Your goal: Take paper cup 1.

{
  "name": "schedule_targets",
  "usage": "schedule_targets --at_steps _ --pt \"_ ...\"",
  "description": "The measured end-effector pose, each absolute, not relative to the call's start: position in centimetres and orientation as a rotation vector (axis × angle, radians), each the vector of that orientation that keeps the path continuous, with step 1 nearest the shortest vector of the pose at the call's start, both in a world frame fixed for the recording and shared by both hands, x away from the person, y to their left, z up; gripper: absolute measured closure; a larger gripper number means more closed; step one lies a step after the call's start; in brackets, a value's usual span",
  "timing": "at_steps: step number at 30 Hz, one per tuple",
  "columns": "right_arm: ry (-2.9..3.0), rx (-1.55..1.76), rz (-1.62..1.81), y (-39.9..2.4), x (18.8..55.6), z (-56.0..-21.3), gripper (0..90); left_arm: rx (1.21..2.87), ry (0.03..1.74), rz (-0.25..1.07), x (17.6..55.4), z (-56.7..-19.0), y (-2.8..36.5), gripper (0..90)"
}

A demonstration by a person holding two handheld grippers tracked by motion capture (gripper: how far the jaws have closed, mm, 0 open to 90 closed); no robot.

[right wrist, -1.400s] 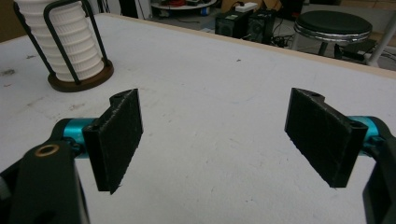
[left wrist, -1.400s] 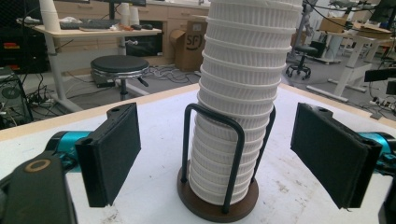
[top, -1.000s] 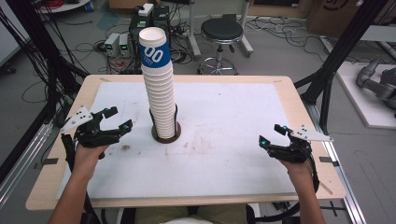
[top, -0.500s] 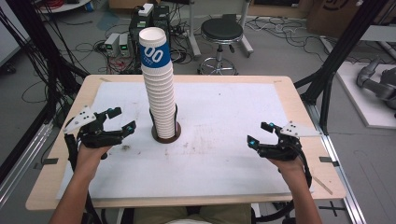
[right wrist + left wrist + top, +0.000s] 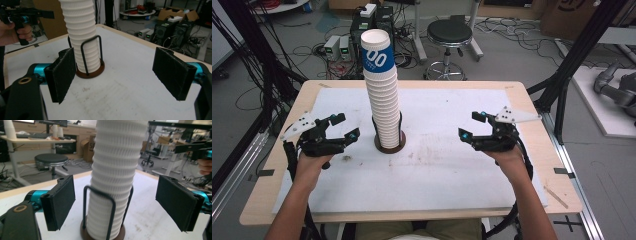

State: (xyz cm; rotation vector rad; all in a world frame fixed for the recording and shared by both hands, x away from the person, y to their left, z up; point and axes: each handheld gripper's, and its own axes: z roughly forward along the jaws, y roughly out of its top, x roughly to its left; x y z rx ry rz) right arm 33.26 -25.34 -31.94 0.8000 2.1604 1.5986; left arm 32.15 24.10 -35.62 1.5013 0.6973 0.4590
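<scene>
Both our grippers gape empty as the right gripper [image 5: 473, 127] swings in and up from the table edge toward the cup stack [image 5: 382, 95] (upright in its wire holder [image 5: 389, 142] mid-table), left gripper [image 5: 343, 127] waiting just beside it, so a grab looks close.

A black stool [image 5: 449, 35] is standing on the floor beyond the table [image 5: 532, 165], with grey boxes [image 5: 339, 46] and tangled cables [image 5: 307, 50] lying nearby. A cardboard box [image 5: 569, 17] is sitting at the far right.
</scene>
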Motion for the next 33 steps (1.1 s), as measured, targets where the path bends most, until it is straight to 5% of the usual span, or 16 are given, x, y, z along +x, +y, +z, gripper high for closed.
schedule_targets --at_steps 11,33 --pt "2.270 0.668 1.563 -21.8 36.2 -26.9 19.5 1.480 0.594 0.484 34.0 -30.5 22.8 15.7" --pt "2.278 0.635 1.572 -21.2 36.8 -25.7 19.5 1.524 0.543 0.467 38.8 -26.1 18.4 14.3"
